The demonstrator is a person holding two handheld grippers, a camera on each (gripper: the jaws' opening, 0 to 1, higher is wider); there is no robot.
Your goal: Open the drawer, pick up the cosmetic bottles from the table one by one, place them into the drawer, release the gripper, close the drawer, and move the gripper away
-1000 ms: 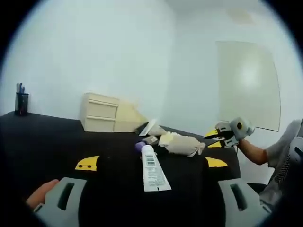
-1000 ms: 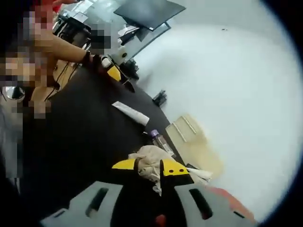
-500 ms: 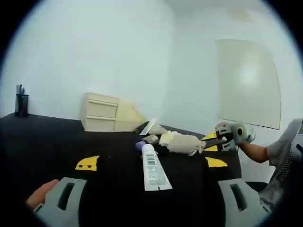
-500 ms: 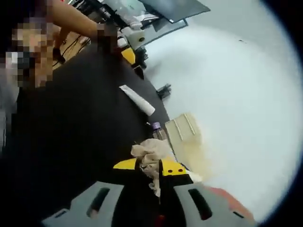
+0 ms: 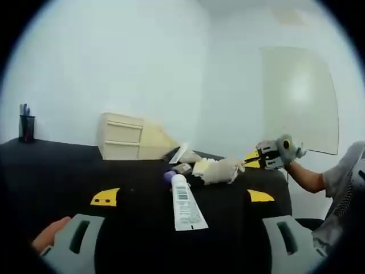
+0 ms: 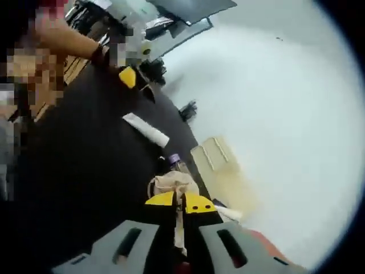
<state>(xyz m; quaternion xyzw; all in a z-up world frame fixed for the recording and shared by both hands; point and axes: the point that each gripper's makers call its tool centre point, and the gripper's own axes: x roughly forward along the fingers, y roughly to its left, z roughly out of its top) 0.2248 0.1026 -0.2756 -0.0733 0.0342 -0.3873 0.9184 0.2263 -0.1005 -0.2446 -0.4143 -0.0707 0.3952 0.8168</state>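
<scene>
While the left tongs (image 5: 182, 197) are hovering low over the black bench (image 5: 51, 165) with their yellow-tipped jaws standing wide apart and gripping nothing, a white cosmetic tube (image 5: 185, 204) with a barcode is lying flat between those jaws, its cap end pointing away. Just beyond the tube, a small purple-capped bottle (image 5: 168, 177) is lying on the bench, and next to it a crumpled beige pouch (image 5: 219, 170) is resting. The right tongs (image 5: 252, 158) are reaching in from the right side of the left gripper view, touching the pouch's far end. Farther back, a cream drawer unit (image 5: 120, 135) with two closed fronts is standing against the white wall, and a dark pen cup (image 5: 25, 124) is sitting well apart at the bench's left edge. A fingertip (image 5: 50, 232) is showing beside the left jaw's base.

In the right gripper view, the right tongs (image 6: 182, 201) are pinching together on a fold of the beige pouch (image 6: 171, 184), the yellow tips nearly meeting over the fabric. The purple-capped bottle (image 6: 177, 162) is lying just past the pouch, the white tube (image 6: 146, 130) is lying farther out, and the drawer unit (image 6: 214, 162) is sitting beyond with its drawers shut. The left tongs (image 6: 128, 77) are appearing at the upper left, held by a person's hand.
</scene>
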